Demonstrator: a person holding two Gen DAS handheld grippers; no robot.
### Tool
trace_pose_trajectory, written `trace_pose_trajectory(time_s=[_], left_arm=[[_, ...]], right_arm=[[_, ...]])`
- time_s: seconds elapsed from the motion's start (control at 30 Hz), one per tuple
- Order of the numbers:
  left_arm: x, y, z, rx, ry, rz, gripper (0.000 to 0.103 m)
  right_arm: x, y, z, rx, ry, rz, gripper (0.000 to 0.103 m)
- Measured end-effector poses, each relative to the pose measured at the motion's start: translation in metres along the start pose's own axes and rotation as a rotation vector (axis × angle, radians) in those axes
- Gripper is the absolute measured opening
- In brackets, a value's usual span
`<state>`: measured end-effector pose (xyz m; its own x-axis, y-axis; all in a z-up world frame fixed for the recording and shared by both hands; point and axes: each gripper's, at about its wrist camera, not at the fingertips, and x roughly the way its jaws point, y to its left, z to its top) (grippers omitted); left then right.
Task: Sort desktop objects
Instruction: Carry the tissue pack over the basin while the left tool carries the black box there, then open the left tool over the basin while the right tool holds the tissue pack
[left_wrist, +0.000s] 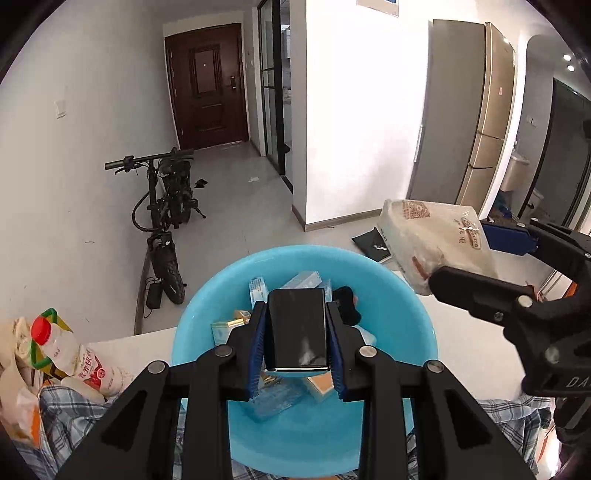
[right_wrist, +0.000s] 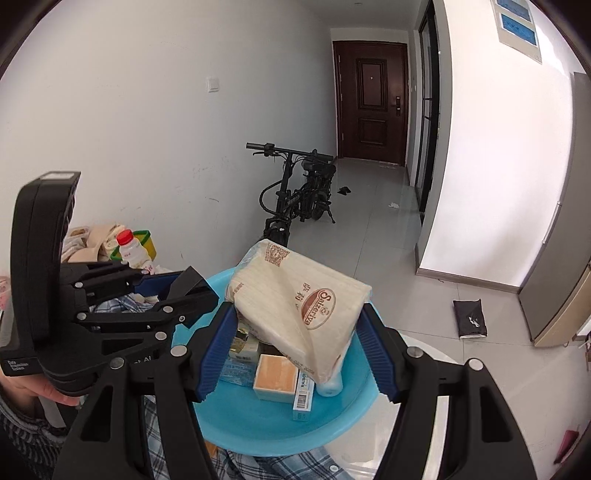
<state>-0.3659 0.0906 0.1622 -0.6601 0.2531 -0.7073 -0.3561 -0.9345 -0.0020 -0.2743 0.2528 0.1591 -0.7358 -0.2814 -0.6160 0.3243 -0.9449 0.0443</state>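
Note:
A light blue plastic basin (left_wrist: 399, 295) sits on the desk and holds several small boxes and packets. My left gripper (left_wrist: 297, 314) is shut on a black rectangular box (left_wrist: 297, 328) and holds it above the basin. My right gripper (right_wrist: 297, 332) is shut on a white tissue pack with a brown logo (right_wrist: 295, 299), held over the basin (right_wrist: 258, 424). In the left wrist view the tissue pack (left_wrist: 436, 236) and right gripper (left_wrist: 480, 258) are at the right. In the right wrist view the left gripper (right_wrist: 181, 291) is at the left; its grip is hidden.
A red-capped bottle (left_wrist: 55, 343) and snack packets lie at the left on a blue plaid cloth (left_wrist: 74, 417). An orange box (right_wrist: 275, 376) and other cartons lie in the basin. A black bike (left_wrist: 166, 218) stands on the floor behind the desk.

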Motion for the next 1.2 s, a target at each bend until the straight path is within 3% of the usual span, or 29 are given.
trace_pose_trajectory(time_s=[0.13, 0.3, 0.47, 0.6, 0.8, 0.97, 1.1, 1.2], left_arm=[[0.009, 0.005, 0.007, -0.024, 0.015, -0.017, 0.032], [0.030, 0.010, 0.009, -0.057, 0.043, -0.028, 0.032], [0.052, 0.012, 0.004, -0.084, 0.077, -0.064, 0.032], [0.063, 0.004, 0.000, -0.038, 0.096, -0.060, 0.032], [0.087, 0.000, 0.003, -0.046, 0.113, -0.067, 0.032], [0.112, -0.006, -0.001, 0.010, 0.153, -0.025, 0.032], [0.130, -0.005, -0.006, -0.031, 0.180, -0.079, 0.032], [0.142, -0.009, -0.011, -0.016, 0.199, -0.078, 0.032]], right_arm=[[0.017, -0.002, -0.003, -0.023, 0.029, -0.035, 0.065], [0.040, -0.016, -0.006, 0.054, 0.083, 0.024, 0.065], [0.057, -0.027, -0.009, 0.079, 0.107, 0.021, 0.065], [0.069, -0.034, -0.009, 0.098, 0.121, 0.038, 0.065], [0.091, -0.042, -0.014, 0.149, 0.155, 0.052, 0.065], [0.091, -0.049, -0.012, 0.130, 0.161, 0.025, 0.065], [0.089, -0.058, -0.009, 0.140, 0.174, 0.014, 0.065], [0.093, -0.061, -0.011, 0.154, 0.186, 0.025, 0.065]])
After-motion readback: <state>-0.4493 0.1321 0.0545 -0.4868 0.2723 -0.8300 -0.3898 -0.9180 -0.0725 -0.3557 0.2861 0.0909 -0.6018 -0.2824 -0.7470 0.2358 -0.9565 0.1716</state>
